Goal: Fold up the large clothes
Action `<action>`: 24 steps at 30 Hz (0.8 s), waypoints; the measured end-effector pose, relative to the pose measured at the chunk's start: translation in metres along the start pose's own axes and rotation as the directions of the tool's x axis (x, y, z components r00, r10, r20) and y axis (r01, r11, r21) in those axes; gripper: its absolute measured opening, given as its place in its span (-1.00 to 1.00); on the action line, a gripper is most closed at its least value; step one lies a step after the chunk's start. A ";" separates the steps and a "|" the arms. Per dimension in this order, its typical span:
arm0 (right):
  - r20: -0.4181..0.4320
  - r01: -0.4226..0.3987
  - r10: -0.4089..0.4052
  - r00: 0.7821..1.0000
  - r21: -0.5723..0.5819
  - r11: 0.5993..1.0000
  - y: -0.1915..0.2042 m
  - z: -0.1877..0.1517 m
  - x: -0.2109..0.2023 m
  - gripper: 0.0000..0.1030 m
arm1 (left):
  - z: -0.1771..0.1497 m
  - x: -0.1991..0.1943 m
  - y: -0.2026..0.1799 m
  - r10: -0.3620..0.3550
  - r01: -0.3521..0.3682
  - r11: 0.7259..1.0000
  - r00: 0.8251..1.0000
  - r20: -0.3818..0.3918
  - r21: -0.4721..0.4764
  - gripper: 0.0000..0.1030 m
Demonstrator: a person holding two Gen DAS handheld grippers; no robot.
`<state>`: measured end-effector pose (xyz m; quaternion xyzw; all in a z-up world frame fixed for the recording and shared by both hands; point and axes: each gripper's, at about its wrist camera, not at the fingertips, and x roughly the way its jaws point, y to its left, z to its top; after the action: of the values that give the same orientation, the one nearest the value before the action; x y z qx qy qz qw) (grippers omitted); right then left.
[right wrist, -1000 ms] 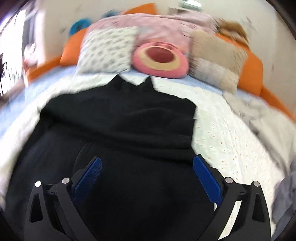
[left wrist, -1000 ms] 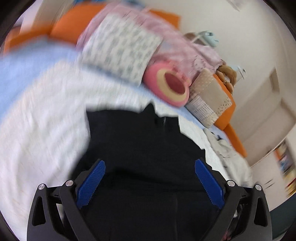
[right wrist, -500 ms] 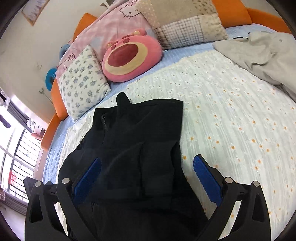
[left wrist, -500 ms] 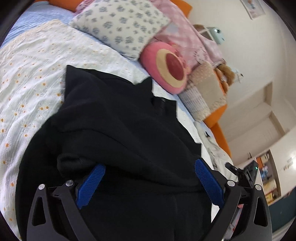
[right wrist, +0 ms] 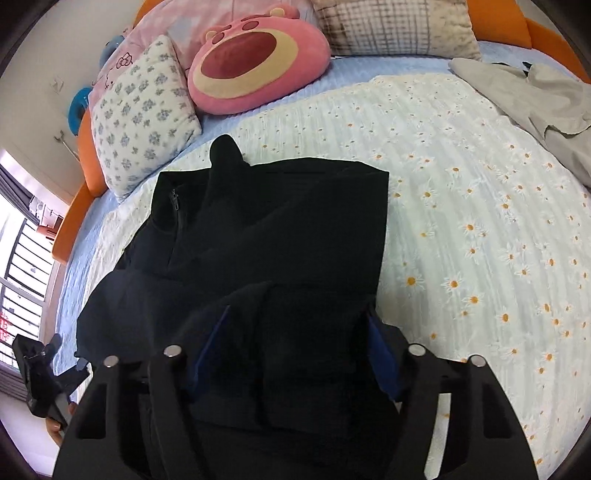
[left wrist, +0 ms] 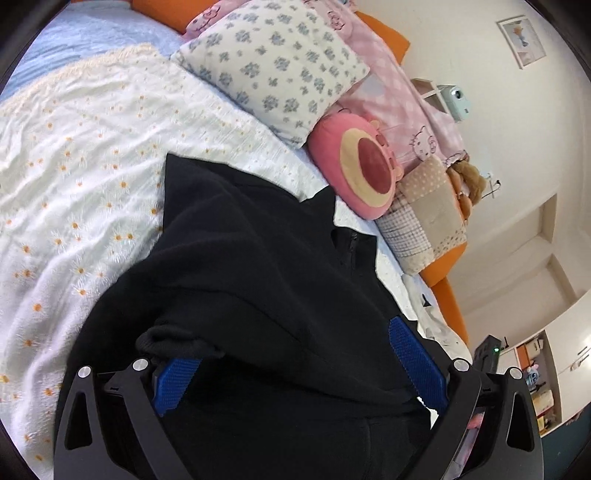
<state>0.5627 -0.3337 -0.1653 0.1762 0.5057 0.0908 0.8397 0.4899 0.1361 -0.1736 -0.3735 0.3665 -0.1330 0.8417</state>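
The black jacket (right wrist: 280, 236) lies on the daisy-print blanket (right wrist: 480, 192) that covers the bed, its collar and short zipper pointing toward the pillows. Both sides are folded in over the middle, so it reads as a long dark panel running from the collar down toward me.

Nothing here is a container; the blanket is the only thing bearing anything, and it holds the jacket and, off at the far right edge, a crumpled grey garment (right wrist: 524, 92).

My left gripper (left wrist: 295, 358) is spread wide. Its blue pads (left wrist: 417, 358) sit on either side of the jacket's lower part, and a rolled fold of fleece drapes over the left pad. Fabric fills the gap, but the pads are not pinching it.

My right gripper (right wrist: 295, 354) is narrower, with a thick bunch of the jacket's hem between the fingers (right wrist: 382, 354). The cloth bulges up and hides most of both pads, which press against it from each side.

Behind the collar stand a flowered pillow (right wrist: 140, 118), a pink bear cushion (right wrist: 255, 55) and a patchwork pillow (right wrist: 395, 29).
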 end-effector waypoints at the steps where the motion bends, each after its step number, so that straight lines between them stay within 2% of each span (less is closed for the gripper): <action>1: -0.002 0.019 -0.019 1.000 -0.008 1.000 0.001 0.000 0.001 0.09 | 0.002 -0.003 -0.002 -0.012 0.012 1.000 1.000 0.009 -0.001 0.91; 2: -0.007 0.041 -0.041 0.999 -0.014 0.999 0.001 0.001 0.003 0.02 | 0.005 -0.005 -0.003 -0.025 0.025 1.000 1.000 0.014 -0.012 0.91; 4: -0.009 0.074 -0.074 0.997 0.006 0.997 -0.001 0.002 0.003 -0.48 | 0.010 -0.005 -0.002 -0.037 0.037 0.998 0.999 0.014 -0.043 0.91; 6: 0.016 0.026 -0.027 1.000 0.048 0.999 -0.006 0.005 -0.008 -0.77 | 0.014 -0.006 -0.002 -0.050 0.052 0.996 0.998 0.026 -0.069 0.91; 9: 0.025 0.015 -0.015 1.000 -0.002 1.000 0.007 0.006 -0.022 -0.84 | 0.018 -0.007 -0.006 -0.023 0.024 0.998 0.999 0.029 -0.052 0.88; 10: 0.024 0.023 -0.022 0.999 -0.039 0.999 0.016 0.006 -0.026 -0.85 | 0.018 -0.008 -0.008 0.009 -0.009 1.000 1.000 0.030 -0.024 0.76; 11: 0.024 0.021 -0.020 1.000 -0.065 0.998 0.024 0.006 -0.030 -0.87 | 0.018 -0.009 -0.008 0.038 -0.038 0.999 0.999 0.033 -0.002 0.54; 12: 0.028 0.014 -0.012 1.000 -0.075 0.997 0.031 0.007 -0.033 -0.89 | 0.017 -0.010 -0.006 0.059 -0.059 0.998 0.998 0.034 0.004 0.44; 14: 0.054 -0.025 0.031 0.998 -0.094 0.995 0.051 0.011 -0.046 -0.90 | 0.017 -0.016 0.005 0.055 -0.054 0.998 0.998 0.031 -0.025 0.11; 17: 0.099 -0.061 0.074 0.992 -0.134 0.989 0.078 0.015 -0.065 -0.91 | 0.018 -0.022 0.019 0.095 -0.094 0.995 0.995 0.020 -0.041 -0.21; 20: 0.158 -0.097 0.126 0.979 -0.179 0.979 0.109 0.021 -0.092 -0.91 | 0.018 -0.024 0.030 0.137 -0.137 0.991 0.991 -0.003 -0.014 -0.32; 24: 0.216 -0.137 0.187 0.958 -0.227 0.964 0.148 0.036 -0.129 -0.91 | 0.015 -0.024 0.045 0.161 -0.161 0.986 0.987 0.003 -0.044 -0.35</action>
<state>0.5373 -0.2477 0.0130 0.1373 0.3740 0.1907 0.8972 0.4814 0.1870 -0.1875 -0.3615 0.3956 -0.0553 0.8425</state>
